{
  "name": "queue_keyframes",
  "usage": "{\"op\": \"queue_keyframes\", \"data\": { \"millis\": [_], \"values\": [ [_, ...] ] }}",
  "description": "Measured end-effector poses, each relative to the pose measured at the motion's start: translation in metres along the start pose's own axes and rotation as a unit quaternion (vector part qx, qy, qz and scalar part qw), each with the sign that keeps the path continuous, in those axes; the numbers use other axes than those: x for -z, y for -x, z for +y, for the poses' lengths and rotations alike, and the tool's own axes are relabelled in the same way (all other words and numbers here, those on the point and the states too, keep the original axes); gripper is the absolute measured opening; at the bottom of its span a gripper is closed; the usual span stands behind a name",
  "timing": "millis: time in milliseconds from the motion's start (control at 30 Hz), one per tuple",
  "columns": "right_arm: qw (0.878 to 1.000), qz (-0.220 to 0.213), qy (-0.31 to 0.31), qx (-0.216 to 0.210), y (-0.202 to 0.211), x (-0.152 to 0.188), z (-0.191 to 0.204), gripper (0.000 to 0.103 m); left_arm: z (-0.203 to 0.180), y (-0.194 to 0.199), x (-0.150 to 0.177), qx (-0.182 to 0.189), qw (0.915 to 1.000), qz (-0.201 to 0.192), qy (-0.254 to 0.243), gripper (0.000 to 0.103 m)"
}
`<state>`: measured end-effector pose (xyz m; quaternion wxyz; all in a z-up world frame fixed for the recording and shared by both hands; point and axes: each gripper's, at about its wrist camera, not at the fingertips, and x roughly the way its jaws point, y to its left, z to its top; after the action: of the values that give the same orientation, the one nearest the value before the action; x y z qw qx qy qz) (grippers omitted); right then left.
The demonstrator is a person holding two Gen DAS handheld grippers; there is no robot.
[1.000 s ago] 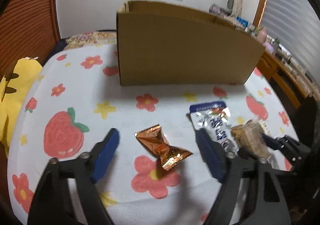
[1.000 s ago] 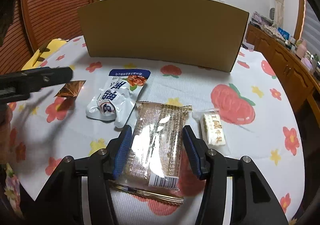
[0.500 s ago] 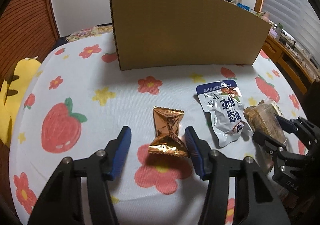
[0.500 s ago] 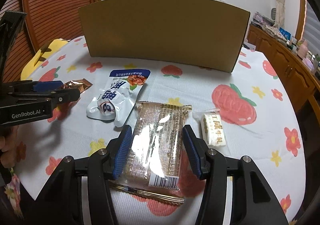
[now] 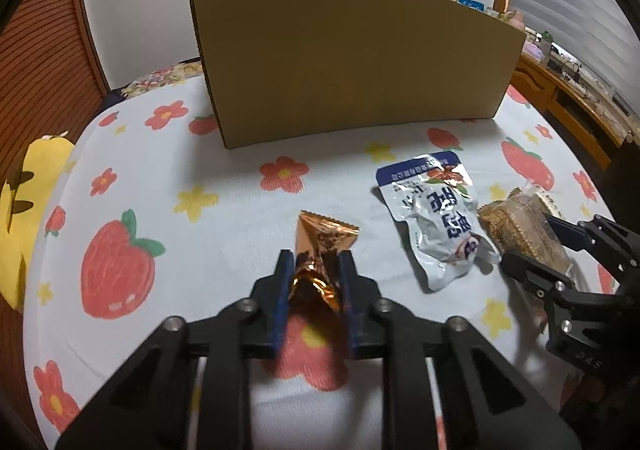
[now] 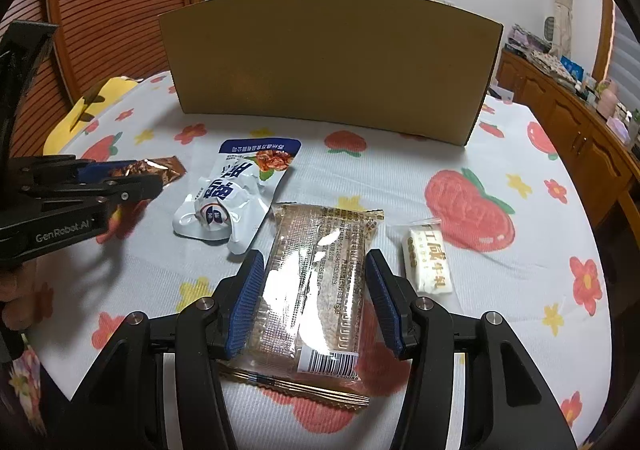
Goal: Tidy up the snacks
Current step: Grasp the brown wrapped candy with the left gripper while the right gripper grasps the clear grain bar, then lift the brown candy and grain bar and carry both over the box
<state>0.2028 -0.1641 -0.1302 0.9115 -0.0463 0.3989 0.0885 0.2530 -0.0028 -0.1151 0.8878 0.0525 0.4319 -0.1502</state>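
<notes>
Snacks mostly unsorted beside cardboard box on bench
Left tongs pinched on copper candy; right tongs spread around cracker pack, not gripping; white pouch, milk candy untouched.

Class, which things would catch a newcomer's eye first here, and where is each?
The left tongs pinch a shiny copper wrapper at the table's left. The right tongs straddle a clear biscuit pack nearby. A cardboard box stands behind on the strawberry-print cloth.
</notes>
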Motion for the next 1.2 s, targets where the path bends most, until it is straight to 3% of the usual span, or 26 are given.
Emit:
{"op": "queue_keyframes", "data": {
  "millis": [367,567,767,933,1200],
  "values": [
    [1.000,0.001,0.001,0.001,0.000,0.000,0.000,0.053,0.006,0.022,0.018,0.025,0.9992,0.003,0.032,0.016],
    [1.000,0.003,0.002,0.001,0.000,0.000,0.000,0.053,0.003,0.056,0.022,0.021,0.9992,-0.020,0.027,0.016],
    [1.000,0.013,0.008,-0.010,0.005,0.000,0.002,0.045,0.005,0.081,0.018,0.026,0.9985,-0.039,0.028,0.016],
    [0.999,0.011,-0.005,-0.029,0.022,0.001,-0.004,0.044,0.003,0.101,0.018,0.031,0.9975,-0.057,0.029,0.016],
    [0.997,-0.028,-0.031,-0.060,0.069,0.001,-0.014,0.044,-0.006,0.115,0.016,0.037,0.9964,-0.074,0.021,0.016]
  ]
}}
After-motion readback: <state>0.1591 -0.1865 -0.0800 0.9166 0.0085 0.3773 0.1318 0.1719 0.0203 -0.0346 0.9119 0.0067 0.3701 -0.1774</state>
